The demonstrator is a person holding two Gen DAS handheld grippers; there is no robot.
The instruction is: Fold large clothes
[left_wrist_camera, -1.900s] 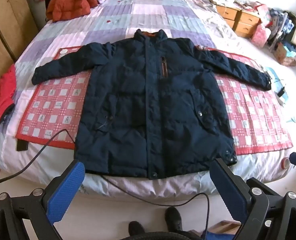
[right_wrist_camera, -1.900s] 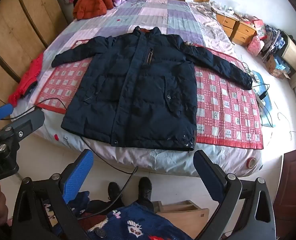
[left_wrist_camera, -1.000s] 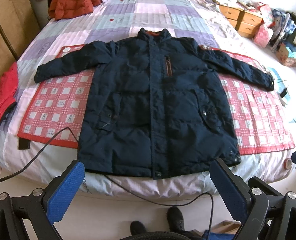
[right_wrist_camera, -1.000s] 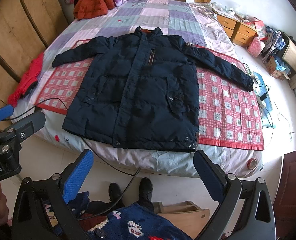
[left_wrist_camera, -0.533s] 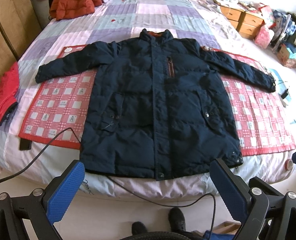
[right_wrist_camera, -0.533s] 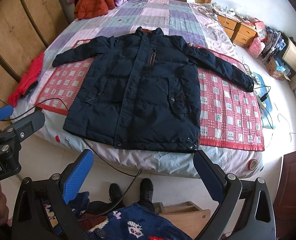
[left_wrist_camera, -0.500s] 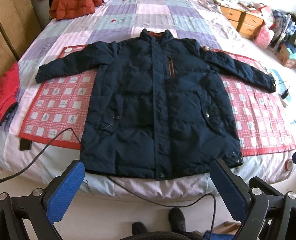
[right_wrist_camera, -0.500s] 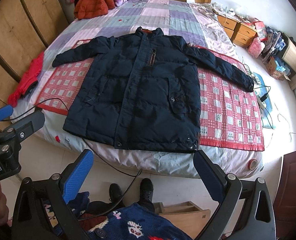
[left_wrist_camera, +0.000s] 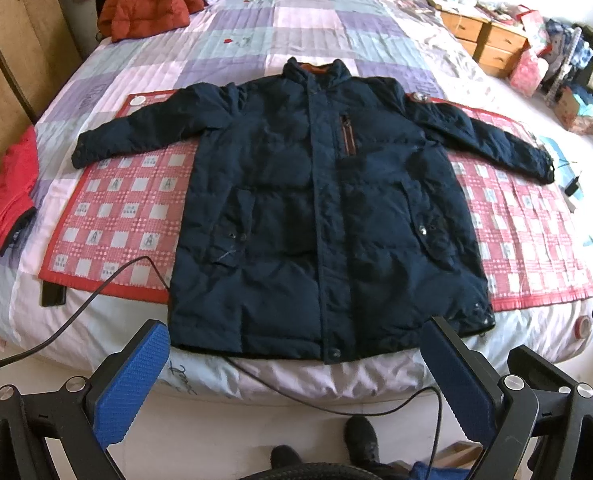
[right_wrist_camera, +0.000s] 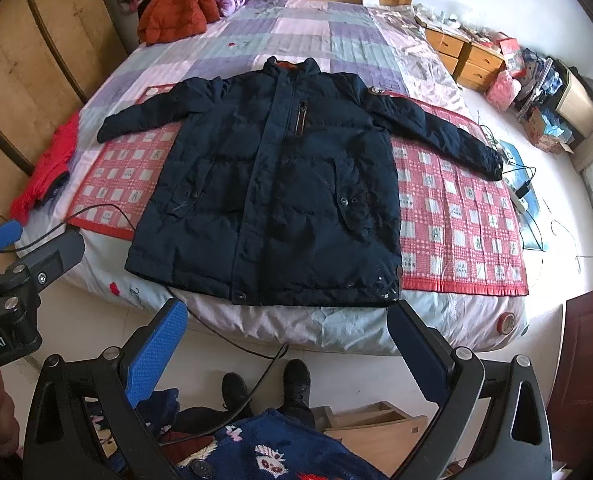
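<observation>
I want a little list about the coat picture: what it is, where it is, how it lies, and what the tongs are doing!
thing: dark blue coat
where: on a red checked mat on the bed
how it lies: flat, front up, closed, both sleeves spread out
folded: not yet
left tongs: open, holding nothing, short of the hem
right tongs: open, holding nothing
also on bed: orange jacket

Black gripper frames w/ silver screws, blue ribbed pads [left_wrist_camera: 126, 384], black shoes [right_wrist_camera: 296, 380] — navy patterned knit sweater [right_wrist_camera: 272, 452]
</observation>
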